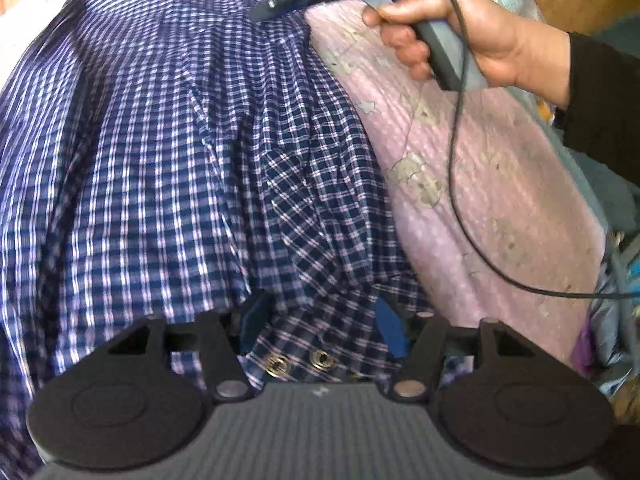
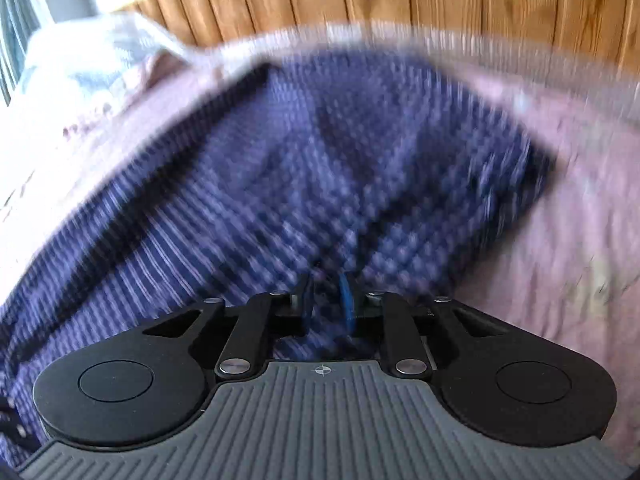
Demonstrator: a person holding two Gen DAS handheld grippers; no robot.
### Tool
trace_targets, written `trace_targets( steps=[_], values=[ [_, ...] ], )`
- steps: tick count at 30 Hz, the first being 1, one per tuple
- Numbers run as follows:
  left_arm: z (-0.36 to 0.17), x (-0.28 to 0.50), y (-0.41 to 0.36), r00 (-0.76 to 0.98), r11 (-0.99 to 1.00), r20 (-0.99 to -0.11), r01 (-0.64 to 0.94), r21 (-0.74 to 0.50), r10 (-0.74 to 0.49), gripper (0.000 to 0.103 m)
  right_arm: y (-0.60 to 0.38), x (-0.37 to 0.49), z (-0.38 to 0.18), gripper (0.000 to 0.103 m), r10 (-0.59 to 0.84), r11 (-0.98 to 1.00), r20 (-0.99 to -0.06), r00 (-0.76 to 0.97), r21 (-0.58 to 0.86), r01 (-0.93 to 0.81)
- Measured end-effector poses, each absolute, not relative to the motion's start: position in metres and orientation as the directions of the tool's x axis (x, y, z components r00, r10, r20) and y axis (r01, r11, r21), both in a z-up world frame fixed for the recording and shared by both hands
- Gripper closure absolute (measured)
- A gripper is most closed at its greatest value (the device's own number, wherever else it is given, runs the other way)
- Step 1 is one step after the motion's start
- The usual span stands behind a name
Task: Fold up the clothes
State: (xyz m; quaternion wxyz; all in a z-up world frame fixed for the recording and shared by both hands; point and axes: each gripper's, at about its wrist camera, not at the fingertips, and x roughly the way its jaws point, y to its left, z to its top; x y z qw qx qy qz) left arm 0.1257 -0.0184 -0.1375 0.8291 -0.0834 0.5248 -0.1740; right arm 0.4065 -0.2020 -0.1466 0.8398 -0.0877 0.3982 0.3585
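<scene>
A blue-and-white checked shirt (image 1: 160, 160) lies spread over a pink bed cover (image 1: 480, 200). My left gripper (image 1: 320, 324) stands open low over the shirt's near edge. A strip with metal snaps (image 1: 276, 364) lies loose between its blue pads, which are well apart. At the top of the left wrist view, a person's hand (image 1: 460, 28) grips the other gripper's handle (image 1: 440, 52) over the shirt's far right edge. In the blurred right wrist view, my right gripper (image 2: 327, 300) has its jaws close together, with shirt (image 2: 320, 160) cloth bunched between them and creases running to the tips.
A black cable (image 1: 460, 200) loops over the bed cover (image 2: 580, 240) to the right. A wooden panel wall (image 2: 400, 0) runs behind the bed. Pale bedding (image 2: 80, 56) lies at the far left. Grey and purple clutter (image 1: 616, 280) crowds the bed's right side.
</scene>
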Motion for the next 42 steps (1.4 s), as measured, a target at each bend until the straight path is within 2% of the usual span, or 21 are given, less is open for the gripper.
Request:
trace_targets(
  steps=[2, 5, 8, 14, 16, 17, 19, 21, 24, 27, 31, 34, 36, 40, 42],
  values=[
    [-0.139, 0.121, -0.019, 0.404, 0.925, -0.832, 0.163, -0.344, -0.381, 0.037, -0.185, 0.413, -0.142, 0.082, 0.501, 0.727, -0.739, 0.45, 0.077, -0.682],
    [-0.142, 0.11, -0.029, 0.431, 0.938, -0.833, 0.158, -0.309, -0.347, 0.037, -0.156, 0.444, -0.168, 0.081, 0.396, 0.74, -0.811, 0.431, 0.003, -0.673],
    [-0.139, 0.102, -0.037, 0.44, 0.952, -0.844, 0.156, -0.265, -0.307, 0.037, -0.154, 0.466, -0.172, 0.083, 0.413, 0.762, -0.807, 0.422, 0.053, -0.645],
    [-0.14, 0.093, -0.026, 0.457, 0.936, -0.82, 0.102, -0.337, -0.345, 0.037, -0.203, 0.436, -0.142, 0.078, 0.507, 0.823, -0.702, 0.501, 0.221, -0.523],
    [-0.132, 0.089, -0.019, 0.448, 0.931, -0.819, 0.106, -0.349, -0.358, 0.038, -0.21, 0.426, -0.169, 0.071, 0.472, 0.84, -0.754, 0.457, 0.227, -0.493],
    [-0.127, 0.087, -0.014, 0.44, 0.928, -0.82, 0.108, -0.357, -0.366, 0.042, -0.214, 0.419, -0.18, 0.071, 0.466, 0.841, -0.752, 0.467, 0.212, -0.498],
    [-0.109, 0.075, 0.001, 0.45, 0.921, -0.807, 0.119, -0.37, -0.382, 0.043, -0.22, 0.403, -0.179, 0.067, 0.444, 0.852, -0.752, 0.486, 0.187, -0.489],
    [-0.086, 0.049, 0.032, 0.49, 0.917, -0.781, 0.116, -0.381, -0.387, 0.038, -0.235, 0.376, -0.16, 0.062, 0.468, 0.859, -0.723, 0.509, 0.237, -0.453],
    [-0.069, 0.008, 0.097, 0.529, 0.929, -0.783, 0.028, -0.368, -0.326, 0.033, -0.262, 0.309, -0.138, 0.056, 0.534, 0.84, -0.679, 0.504, 0.359, -0.406],
    [-0.07, -0.021, 0.165, 0.534, 0.928, -0.807, -0.104, -0.358, -0.252, 0.028, -0.281, 0.227, -0.144, 0.055, 0.563, 0.825, -0.7, 0.439, 0.444, -0.35],
    [-0.09, -0.031, 0.23, 0.504, 0.891, -0.829, -0.222, -0.397, -0.243, 0.025, -0.296, 0.113, -0.174, 0.055, 0.585, 0.81, -0.733, 0.347, 0.55, -0.205],
    [-0.109, -0.027, 0.236, 0.487, 0.859, -0.82, -0.236, -0.454, -0.3, 0.022, -0.292, 0.061, -0.2, 0.055, 0.555, 0.822, -0.751, 0.358, 0.561, -0.099],
    [-0.121, -0.021, 0.233, 0.476, 0.848, -0.814, -0.228, -0.478, -0.331, 0.022, -0.289, 0.041, -0.205, 0.054, 0.558, 0.806, -0.722, 0.408, 0.589, -0.061],
    [-0.135, -0.008, 0.222, 0.458, 0.854, -0.813, -0.189, -0.484, -0.359, 0.022, -0.268, 0.023, -0.204, 0.052, 0.573, 0.796, -0.709, 0.412, 0.601, -0.073],
    [-0.141, -0.005, 0.218, 0.454, 0.855, -0.815, -0.187, -0.483, -0.361, 0.028, -0.26, 0.019, -0.203, 0.052, 0.565, 0.804, -0.713, 0.415, 0.588, -0.083]
  ],
)
